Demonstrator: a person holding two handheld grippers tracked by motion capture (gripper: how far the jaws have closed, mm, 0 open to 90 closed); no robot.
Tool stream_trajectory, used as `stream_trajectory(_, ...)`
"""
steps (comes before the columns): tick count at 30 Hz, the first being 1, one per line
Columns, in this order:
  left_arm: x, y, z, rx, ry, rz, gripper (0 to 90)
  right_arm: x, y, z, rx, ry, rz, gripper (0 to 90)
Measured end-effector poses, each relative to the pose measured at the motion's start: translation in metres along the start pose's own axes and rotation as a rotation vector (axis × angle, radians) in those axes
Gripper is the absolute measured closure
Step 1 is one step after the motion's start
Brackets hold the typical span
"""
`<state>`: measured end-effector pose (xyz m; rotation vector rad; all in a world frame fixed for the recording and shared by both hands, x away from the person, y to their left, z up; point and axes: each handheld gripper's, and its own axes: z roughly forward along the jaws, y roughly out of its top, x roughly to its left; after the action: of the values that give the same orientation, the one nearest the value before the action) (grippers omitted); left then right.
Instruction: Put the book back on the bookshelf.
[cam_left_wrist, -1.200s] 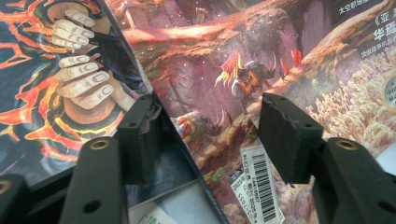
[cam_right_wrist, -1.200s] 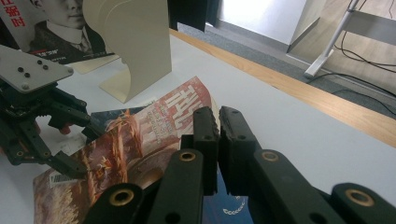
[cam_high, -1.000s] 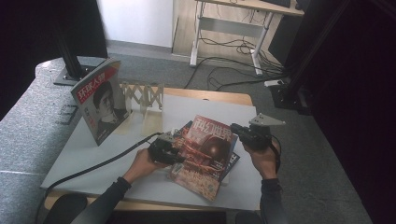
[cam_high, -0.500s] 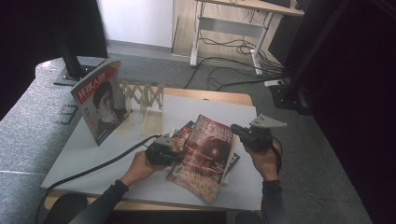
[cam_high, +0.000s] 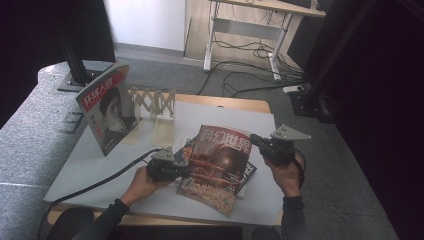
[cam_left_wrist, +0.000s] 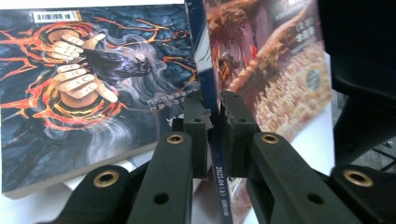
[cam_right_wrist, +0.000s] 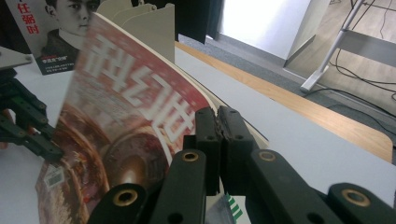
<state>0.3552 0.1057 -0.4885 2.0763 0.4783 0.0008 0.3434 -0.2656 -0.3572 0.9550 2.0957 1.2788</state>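
A red magazine (cam_high: 220, 162) with white characters is held tilted above the white mat (cam_high: 90, 165), far edge raised. My left gripper (cam_high: 186, 171) is at its left edge; in the left gripper view the gripper (cam_left_wrist: 214, 116) has just been closing and its pads now pinch the magazine's blue spine (cam_left_wrist: 205, 70). My right gripper (cam_high: 254, 141) holds the upper right corner; in the right gripper view the gripper (cam_right_wrist: 217, 121) is shut on the edge of the curled cover (cam_right_wrist: 126, 116). A dark magazine (cam_left_wrist: 93, 93) with lava art lies flat underneath.
A magazine with a portrait cover (cam_high: 107, 112) stands upright at the back left of the mat. A pale wooden folding rack (cam_high: 155, 102) stands beside it. The wooden table edge (cam_high: 235, 102) runs behind, and the floor with cables lies beyond.
The left gripper slid right to the red magazine's spine and closed on it. The magazine's far edge rose, so the cover now stands steeper. The right hand stayed put.
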Motion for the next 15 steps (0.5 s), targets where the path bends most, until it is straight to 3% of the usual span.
stream_trajectory(4,-0.004,-0.004,-0.006,-0.021,-0.003,0.017,83.6,-0.001,-0.001,0.0,0.009,-0.003,-0.001,86.2)
stream_trajectory(9,-0.01,-0.006,-0.011,-0.015,0.013,0.061,83.7,-0.002,-0.004,0.0,0.0,0.005,0.006,83.5)
stream_trajectory(15,-0.011,-0.012,-0.015,-0.045,-0.009,0.055,84.6,0.0,-0.01,0.002,-0.01,0.036,0.019,62.5)
